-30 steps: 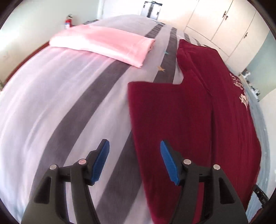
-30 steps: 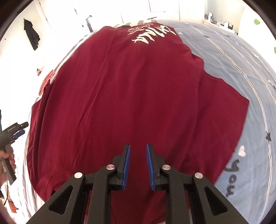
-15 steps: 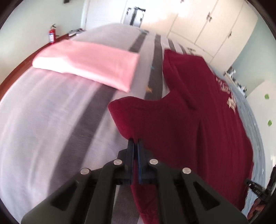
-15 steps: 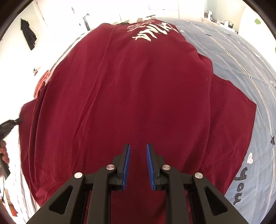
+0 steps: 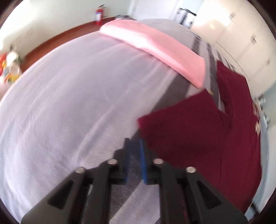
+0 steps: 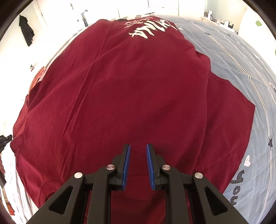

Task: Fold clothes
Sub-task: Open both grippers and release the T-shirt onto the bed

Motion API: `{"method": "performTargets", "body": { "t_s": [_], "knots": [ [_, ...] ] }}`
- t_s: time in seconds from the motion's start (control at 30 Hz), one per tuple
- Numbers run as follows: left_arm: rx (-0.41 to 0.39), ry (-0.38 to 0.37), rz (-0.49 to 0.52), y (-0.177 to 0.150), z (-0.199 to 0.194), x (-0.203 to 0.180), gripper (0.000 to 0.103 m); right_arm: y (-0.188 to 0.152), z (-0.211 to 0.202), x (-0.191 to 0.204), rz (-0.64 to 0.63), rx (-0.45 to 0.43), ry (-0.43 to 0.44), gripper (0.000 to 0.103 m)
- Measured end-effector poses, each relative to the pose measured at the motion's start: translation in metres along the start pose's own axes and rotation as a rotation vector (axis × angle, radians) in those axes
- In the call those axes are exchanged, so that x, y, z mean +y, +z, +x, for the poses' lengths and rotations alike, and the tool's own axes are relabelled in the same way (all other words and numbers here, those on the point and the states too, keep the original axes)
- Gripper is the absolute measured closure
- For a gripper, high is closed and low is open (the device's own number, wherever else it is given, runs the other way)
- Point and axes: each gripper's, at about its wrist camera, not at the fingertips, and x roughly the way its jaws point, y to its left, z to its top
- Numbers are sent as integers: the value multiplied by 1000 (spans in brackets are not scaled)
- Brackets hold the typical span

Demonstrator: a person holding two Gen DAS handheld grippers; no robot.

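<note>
A dark red T-shirt (image 6: 131,96) with white lettering lies spread on the bed. In the left wrist view its sleeve (image 5: 186,127) lies on the right. My left gripper (image 5: 135,143) is just left of the sleeve's edge, its jaws a narrow gap apart with nothing visible between them; the view is blurred. My right gripper (image 6: 138,149) hovers over the shirt's near end, its jaws a little apart and empty.
A folded pink cloth (image 5: 155,46) lies further up the striped white-and-grey bedsheet (image 5: 69,103). The grey-blue part of the sheet (image 6: 250,72) lies right of the shirt. A red fire extinguisher (image 5: 98,14) stands on the floor beyond the bed.
My left gripper closed at the sleeve's edge half a second ago, then swung left and now shows a small gap. The sleeve has shifted. My right gripper has barely moved.
</note>
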Motion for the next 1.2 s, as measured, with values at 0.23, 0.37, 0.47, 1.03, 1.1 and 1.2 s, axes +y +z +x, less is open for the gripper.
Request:
{"method": "performTargets", "body": {
  "t_s": [0.23, 0.37, 0.47, 1.03, 1.1, 1.2],
  "knots": [
    [-18, -39, 65, 16, 17, -7, 44, -2, -3, -4, 1, -4, -1, 85],
    [21, -41, 255, 18, 35, -39, 97, -1, -1, -2, 0, -4, -6, 85],
    [12, -28, 318, 23, 27, -46, 98, -1, 0, -1, 4, -3, -7, 85],
    [-37, 8, 346, -2, -24, -50, 86, -8, -13, -36, 53, -43, -74, 83],
    [-17, -36, 358, -22, -31, -66, 81, -7, -18, -49, 80, -62, -93, 79],
    [13, -79, 363, -54, -37, -88, 75, -6, -26, -75, 131, -91, -145, 70]
  ]
}}
